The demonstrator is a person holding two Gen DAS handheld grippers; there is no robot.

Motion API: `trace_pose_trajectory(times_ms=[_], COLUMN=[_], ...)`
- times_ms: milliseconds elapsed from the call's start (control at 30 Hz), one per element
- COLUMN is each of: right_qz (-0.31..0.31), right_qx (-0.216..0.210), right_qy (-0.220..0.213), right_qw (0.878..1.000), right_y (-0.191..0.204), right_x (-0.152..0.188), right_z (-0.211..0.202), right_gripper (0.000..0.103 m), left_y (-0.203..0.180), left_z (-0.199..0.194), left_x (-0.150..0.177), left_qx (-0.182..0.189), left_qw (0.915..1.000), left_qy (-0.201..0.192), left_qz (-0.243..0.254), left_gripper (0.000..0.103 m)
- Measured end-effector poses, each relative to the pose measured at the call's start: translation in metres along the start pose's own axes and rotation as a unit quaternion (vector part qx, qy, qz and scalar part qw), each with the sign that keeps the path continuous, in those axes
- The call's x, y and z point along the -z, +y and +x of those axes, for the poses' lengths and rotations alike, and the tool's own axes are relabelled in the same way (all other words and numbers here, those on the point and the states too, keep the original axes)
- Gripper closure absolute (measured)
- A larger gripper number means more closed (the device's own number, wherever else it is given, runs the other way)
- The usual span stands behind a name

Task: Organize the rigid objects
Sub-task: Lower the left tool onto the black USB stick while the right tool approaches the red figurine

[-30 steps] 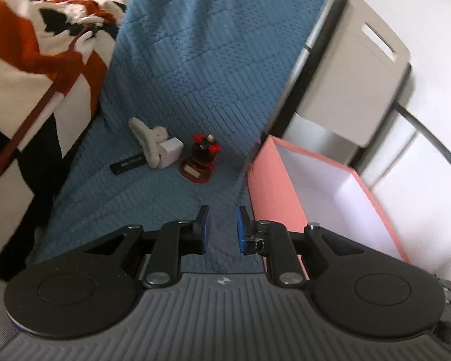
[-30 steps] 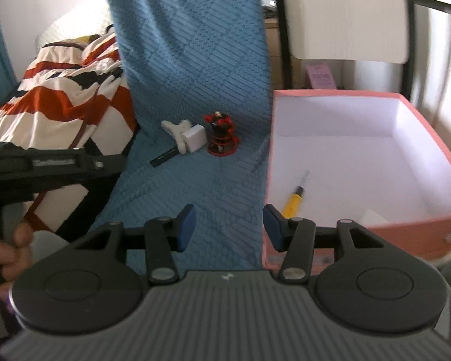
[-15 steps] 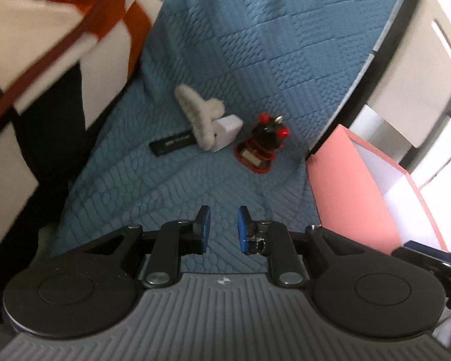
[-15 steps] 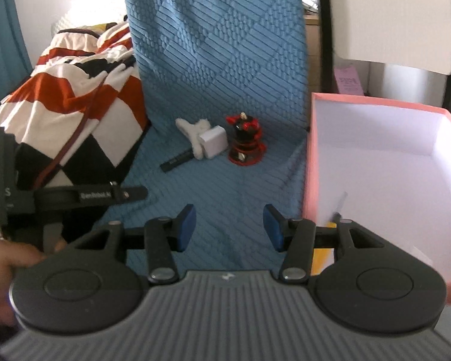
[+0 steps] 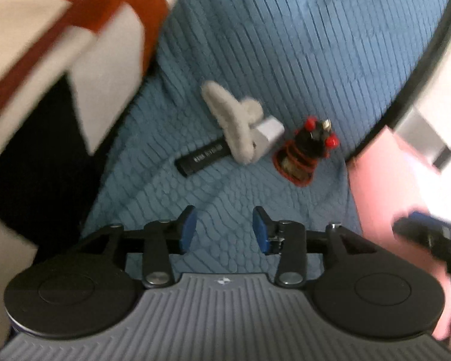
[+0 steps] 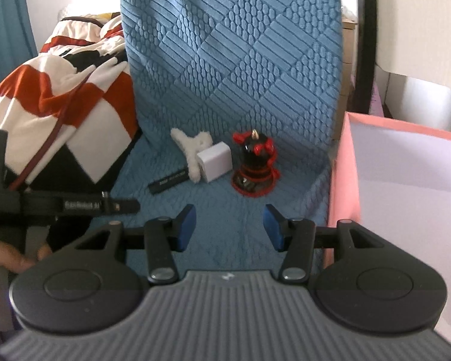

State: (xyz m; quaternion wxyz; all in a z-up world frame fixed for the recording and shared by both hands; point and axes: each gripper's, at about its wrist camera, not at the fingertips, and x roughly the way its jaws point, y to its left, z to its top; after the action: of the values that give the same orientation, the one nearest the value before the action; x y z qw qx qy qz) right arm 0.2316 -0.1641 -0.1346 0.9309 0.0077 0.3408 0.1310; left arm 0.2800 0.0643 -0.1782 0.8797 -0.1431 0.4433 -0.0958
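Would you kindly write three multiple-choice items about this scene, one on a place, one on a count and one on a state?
1. Where does the white cube sit?
A. Inside the pink box
B. On the blue cover, between the fluffy clip and the red-and-black figure
C. On the striped blanket

2. How many loose things lie on the blue cover?
A. Two
B. Four
C. Seven

3. How do the jaws of the left gripper stand?
A. Shut on the black stick
B. Shut on the cube
C. Apart, with nothing between them

Answers: 1 B, the cube touches the fluffy clip and stands just left of the figure. 2 B, clip, cube, figure and black stick. 3 C, only blue cover shows in the gap.
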Motion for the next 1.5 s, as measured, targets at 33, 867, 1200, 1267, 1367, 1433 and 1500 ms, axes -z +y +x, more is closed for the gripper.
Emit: trace_pose_trajectory(times_ms=[33,867,1200,1267,1367,1433,1500], right_qz=[-0.001,-0.016,-0.030,-0.026,-0.026,-0.028,-0.021], right_qx=[0.000,0.023,0.023,0.030,0.030,0.033,0.038], right_qy=[0.000,0.039,0.055,0.057,0.054,0.058,0.071], right_qw=[1.000,0.999,0.998,0.998,0.998,0.997,0.997], right_y=[-0.001,-0.034,-0.034,-0.035,-0.035,-0.035,-0.033], right_x=[-0.004,-0.058,-0.056,-0.055,-0.052,-0.050,-0.050], right_z=[0.007,0.157,0.178,0.178,0.183,0.184,0.180], right_gripper=[0.051,0.037,0.041,0.043,0.043,0.043,0.043], left_y=[0.001,0.011,-0.004,-0.004,-0.006,-0.009,-0.013], left_z=[0.004,0.091,0.104,0.104,0.103,0.102,0.102], left_x=[-0.002,-0.056,-0.054,-0.053,-0.050,-0.045,-0.042], left_qx=[0.000,-0.057,-0.051,-0.050,-0.054,-0.058,-0.062], left_qw=[0.9999,0.9878,0.9778,0.9781,0.9771,0.9757,0.9757], left_qy=[0.008,0.033,0.028,0.027,0.023,0.022,0.026], left_qz=[0.008,0.142,0.201,0.200,0.205,0.210,0.208], left_gripper=[0.056,0.061,0.067,0.068,0.069,0.070,0.071])
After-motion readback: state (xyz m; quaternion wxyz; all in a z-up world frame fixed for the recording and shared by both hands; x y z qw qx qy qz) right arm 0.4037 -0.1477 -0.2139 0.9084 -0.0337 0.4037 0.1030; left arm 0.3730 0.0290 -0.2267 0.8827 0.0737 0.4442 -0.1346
